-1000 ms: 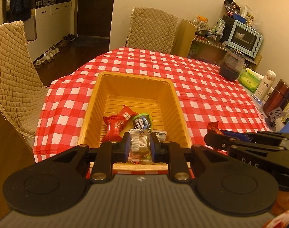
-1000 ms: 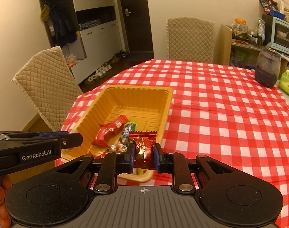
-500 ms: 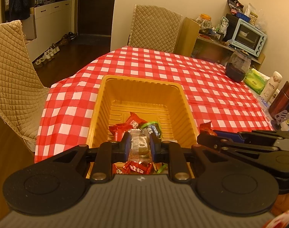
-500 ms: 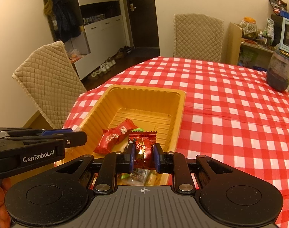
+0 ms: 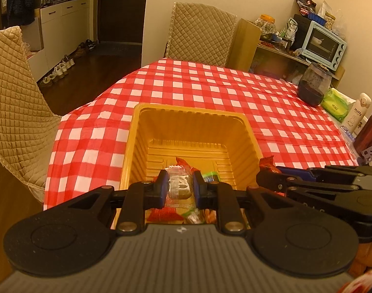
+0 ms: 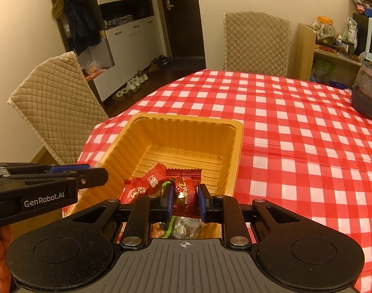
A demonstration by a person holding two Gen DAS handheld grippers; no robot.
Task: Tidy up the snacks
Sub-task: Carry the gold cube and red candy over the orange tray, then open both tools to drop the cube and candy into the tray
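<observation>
A yellow plastic tray point(image 5: 190, 114) point(image 6: 186, 122) sits on the red checked tablecloth and holds several wrapped snacks point(image 6: 146, 183). My left gripper point(image 5: 180, 188) is shut on a clear-wrapped snack point(image 5: 179, 185) over the tray's near end. My right gripper point(image 6: 184, 195) is shut on a red-wrapped snack point(image 6: 184, 188) over the tray's near right part. The right gripper shows at the right of the left wrist view point(image 5: 308, 178), and the left gripper shows at the left of the right wrist view point(image 6: 51, 183).
Two quilted chairs point(image 5: 15, 97) point(image 5: 200, 34) stand at the left and far sides of the table. A dark jar point(image 5: 313, 85), a green wipes pack point(image 5: 336, 102), a white bottle point(image 5: 358, 112) and a brown flask point(image 5: 370, 131) stand at the right. A shelf with a toaster oven point(image 5: 322, 44) lies beyond.
Both grippers have moved forward over the tray, each still holding its snack. The tray's near end now lies under the grippers.
</observation>
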